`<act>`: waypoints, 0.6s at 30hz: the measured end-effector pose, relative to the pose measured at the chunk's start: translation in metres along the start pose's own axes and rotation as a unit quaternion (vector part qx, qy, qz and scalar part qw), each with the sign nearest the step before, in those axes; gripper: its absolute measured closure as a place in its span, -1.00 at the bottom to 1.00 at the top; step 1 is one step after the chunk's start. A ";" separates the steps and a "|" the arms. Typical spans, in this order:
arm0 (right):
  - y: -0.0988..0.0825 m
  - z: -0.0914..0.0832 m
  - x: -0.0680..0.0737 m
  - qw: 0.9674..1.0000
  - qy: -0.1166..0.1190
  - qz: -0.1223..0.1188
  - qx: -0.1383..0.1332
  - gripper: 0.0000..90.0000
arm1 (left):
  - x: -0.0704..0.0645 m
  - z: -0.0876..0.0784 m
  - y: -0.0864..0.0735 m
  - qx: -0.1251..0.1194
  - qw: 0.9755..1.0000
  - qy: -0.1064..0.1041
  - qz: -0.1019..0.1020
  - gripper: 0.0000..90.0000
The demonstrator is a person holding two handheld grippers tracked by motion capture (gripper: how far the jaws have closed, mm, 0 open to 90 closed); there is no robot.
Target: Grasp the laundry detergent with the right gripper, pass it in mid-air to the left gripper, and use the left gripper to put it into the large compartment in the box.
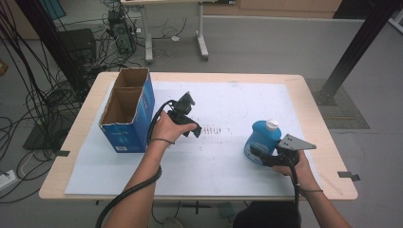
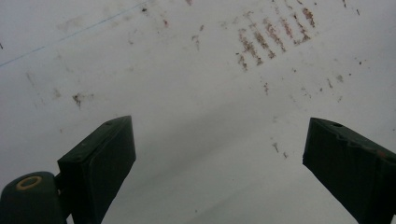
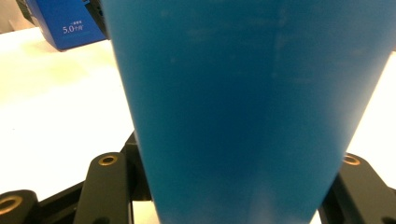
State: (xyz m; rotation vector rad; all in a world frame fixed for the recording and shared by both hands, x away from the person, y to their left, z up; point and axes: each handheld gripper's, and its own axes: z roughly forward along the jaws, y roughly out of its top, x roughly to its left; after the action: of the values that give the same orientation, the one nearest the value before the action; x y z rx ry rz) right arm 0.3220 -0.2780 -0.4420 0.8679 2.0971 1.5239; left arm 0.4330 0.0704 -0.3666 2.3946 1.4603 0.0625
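Note:
A blue bottle (image 1: 261,137) with a white cap stands at the right of the white board (image 1: 247,99). My right gripper (image 1: 260,156) is shut on its lower body from the near side. In the right gripper view the bottle (image 3: 247,107) spans the frame between the two black jaws of that gripper (image 3: 233,196). My left gripper (image 1: 195,129) hovers over the middle of the board, right of the box. In the left gripper view its jaws (image 2: 219,158) stand wide open with only the stained white surface (image 2: 196,70) between them.
An open blue cardboard box (image 1: 128,111) with two compartments stands at the left of the board and shows far off in the right gripper view (image 3: 70,23). The wooden table (image 1: 316,118) borders the board. Cables and black frame posts surround the table.

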 end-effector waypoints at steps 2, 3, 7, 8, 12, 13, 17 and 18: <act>0.000 0.000 0.000 1.000 0.000 -0.001 0.001 -0.07 | 0.000 0.000 0.000 0.002 1.000 0.000 0.001 -0.78; 0.000 0.000 0.000 1.000 0.000 -0.001 0.001 -0.07 | -0.001 -0.001 0.000 -0.001 1.000 0.000 0.002 -0.78; 0.000 0.000 0.000 1.000 0.001 0.000 0.002 -0.07 | -0.001 -0.001 0.001 -0.001 1.000 0.000 0.002 -0.78; 0.000 0.000 0.000 1.000 0.000 0.000 0.002 -0.07 | -0.001 -0.001 0.001 -0.001 1.000 0.000 0.002 -0.78; 0.001 0.000 0.000 1.000 0.001 0.000 0.002 -0.07 | -0.001 -0.002 0.000 -0.002 1.000 -0.001 0.001 -0.78; 0.000 0.000 0.000 1.000 0.001 0.000 0.002 -0.07 | -0.001 -0.002 0.000 -0.001 1.000 -0.001 0.003 -0.78; 0.000 0.000 0.000 1.000 0.001 0.000 0.001 -0.07 | -0.001 -0.002 0.000 0.000 1.000 0.001 0.001 -0.78; 0.000 0.000 0.000 1.000 0.001 -0.001 0.000 -0.07 | -0.001 -0.002 0.000 0.000 1.000 0.001 0.001 -0.78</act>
State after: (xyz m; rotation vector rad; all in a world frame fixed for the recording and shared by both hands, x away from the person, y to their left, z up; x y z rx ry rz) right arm 0.3222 -0.2780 -0.4420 0.8657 2.0989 1.5237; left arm 0.4319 0.0705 -0.3647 2.3968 1.4576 0.0646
